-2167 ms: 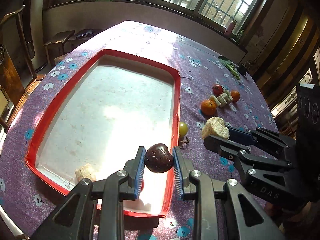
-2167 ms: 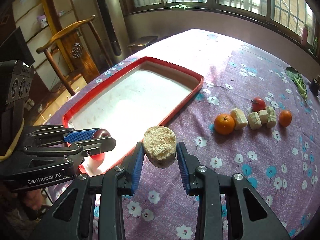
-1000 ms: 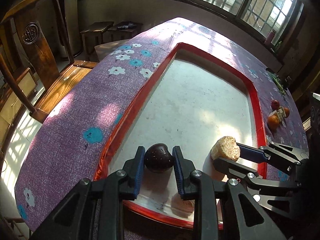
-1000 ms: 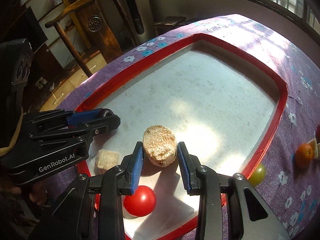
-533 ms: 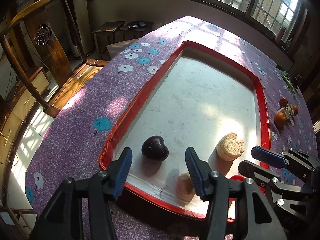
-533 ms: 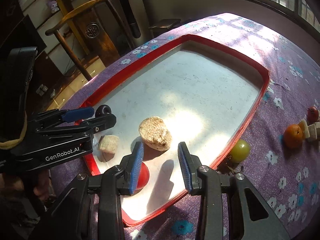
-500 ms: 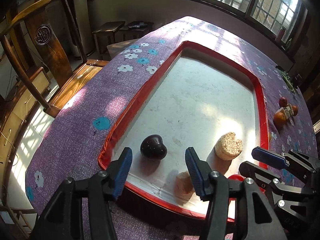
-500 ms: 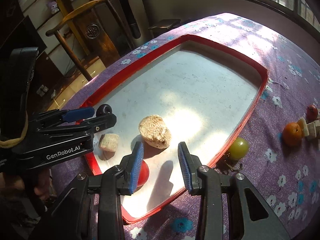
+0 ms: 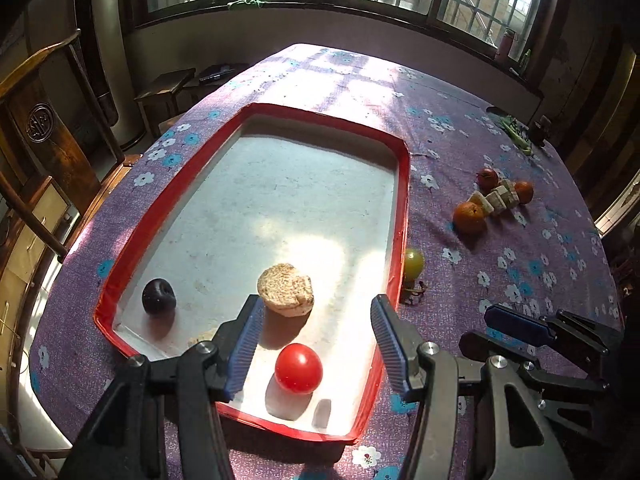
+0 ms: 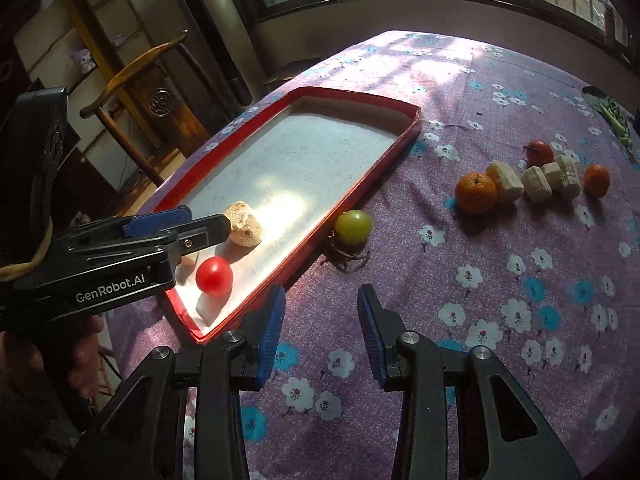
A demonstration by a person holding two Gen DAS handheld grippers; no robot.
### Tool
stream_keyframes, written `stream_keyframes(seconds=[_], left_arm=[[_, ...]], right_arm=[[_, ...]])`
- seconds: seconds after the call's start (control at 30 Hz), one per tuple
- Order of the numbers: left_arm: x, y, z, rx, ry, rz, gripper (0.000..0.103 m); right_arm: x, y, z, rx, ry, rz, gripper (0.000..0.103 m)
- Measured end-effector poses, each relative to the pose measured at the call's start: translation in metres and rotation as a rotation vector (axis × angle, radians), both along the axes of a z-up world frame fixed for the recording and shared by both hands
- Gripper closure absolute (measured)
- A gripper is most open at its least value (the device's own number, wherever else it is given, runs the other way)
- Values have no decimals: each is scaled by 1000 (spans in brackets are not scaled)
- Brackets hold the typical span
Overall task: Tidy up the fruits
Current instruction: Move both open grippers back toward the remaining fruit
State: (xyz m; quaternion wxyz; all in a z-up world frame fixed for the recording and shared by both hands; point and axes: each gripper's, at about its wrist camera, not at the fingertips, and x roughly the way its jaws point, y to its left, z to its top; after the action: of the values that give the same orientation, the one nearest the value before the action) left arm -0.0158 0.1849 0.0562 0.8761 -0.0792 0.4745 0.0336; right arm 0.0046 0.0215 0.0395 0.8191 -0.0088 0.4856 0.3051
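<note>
Fruits lie in the red-rimmed white tray [image 9: 403, 184]: a dark round plum [image 9: 159, 296], a tan rough-skinned chunk [image 9: 285, 289], a glossy red tomato [image 9: 298, 368]; the left gripper [image 9: 316, 344] hangs spread and empty above them; a yellow-green grape [image 10: 353, 226] sits just outside the rim; the right gripper [image 10: 320, 330] gapes empty over the purple flowered tablecloth [image 10: 520, 280].

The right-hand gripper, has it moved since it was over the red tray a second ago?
Yes. The right gripper, open and empty, has pulled back off the red tray and now hangs over the purple tablecloth beside the green fruit.
</note>
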Motion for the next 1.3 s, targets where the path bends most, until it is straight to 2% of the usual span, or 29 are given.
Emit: stream_keyframes(seconds=[0.23, 0.4, 0.5, 0.6, 0.67, 0.87, 1.17, 1.23, 1.3], left_arm=[[9, -58, -4, -13, 26, -128, 45], [13, -90, -16, -4, 35, -212, 45], [26, -92, -22, -28, 66, -199, 45], [47, -86, -11, -45, 34, -165, 45], [64, -82, -8, -30, 40, -146, 45], [106, -73, -24, -101, 124, -146, 45], [136, -73, -28, 54, 75, -154, 45], [143, -67, -28, 39, 78, -151, 45], [146, -61, -25, -9, 88, -157, 45]], right_arm=[[11, -69, -8, 15, 23, -162, 66], [19, -98, -15, 38, 66, -239, 66], [18, -101, -17, 32, 67, -238, 66], [19, -101, -18, 29, 66, -237, 65], [19, -101, -19, 31, 70, -234, 65], [21, -100, -19, 11, 55, -234, 65], [50, -89, -10, 18, -18, -205, 65], [61, -82, -9, 36, -22, -193, 65], [71, -72, -13, 67, 2, -175, 60]])
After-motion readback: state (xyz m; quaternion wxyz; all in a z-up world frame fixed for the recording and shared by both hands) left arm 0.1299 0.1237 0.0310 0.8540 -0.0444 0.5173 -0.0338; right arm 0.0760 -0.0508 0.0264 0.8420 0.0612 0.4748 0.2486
